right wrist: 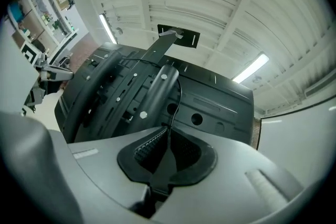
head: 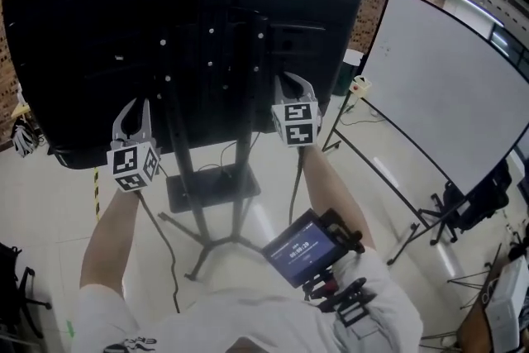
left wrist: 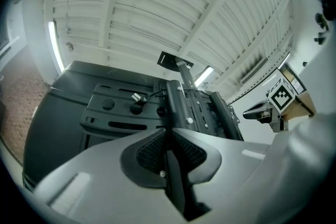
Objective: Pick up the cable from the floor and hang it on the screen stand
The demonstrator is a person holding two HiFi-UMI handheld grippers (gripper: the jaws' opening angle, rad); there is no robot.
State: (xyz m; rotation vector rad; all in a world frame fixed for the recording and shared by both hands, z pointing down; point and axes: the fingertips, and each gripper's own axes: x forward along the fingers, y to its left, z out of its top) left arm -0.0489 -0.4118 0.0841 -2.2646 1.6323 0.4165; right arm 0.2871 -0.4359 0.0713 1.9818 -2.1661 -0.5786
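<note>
The big black screen (head: 91, 29) is seen from behind, on its black stand (head: 216, 70) with a floor base (head: 211, 188). Both grippers are raised against the screen's back. My left gripper (head: 132, 113) is left of the stand post, its pads (left wrist: 152, 152) closed together, and a thin black cable (head: 163, 237) hangs from under it toward the floor. My right gripper (head: 294, 85) is right of the post, shut on the same thin cable (right wrist: 178, 98), which runs up from its pads to the stand bracket (right wrist: 157, 86). Another strand of cable (head: 295, 178) drops below it.
A whiteboard (head: 446, 87) on a tripod stands at the right. The stand's legs (head: 207, 248) spread over the pale floor. A small display device (head: 302, 248) is mounted at the person's chest. Dark bags (head: 23, 136) lie at the left edge.
</note>
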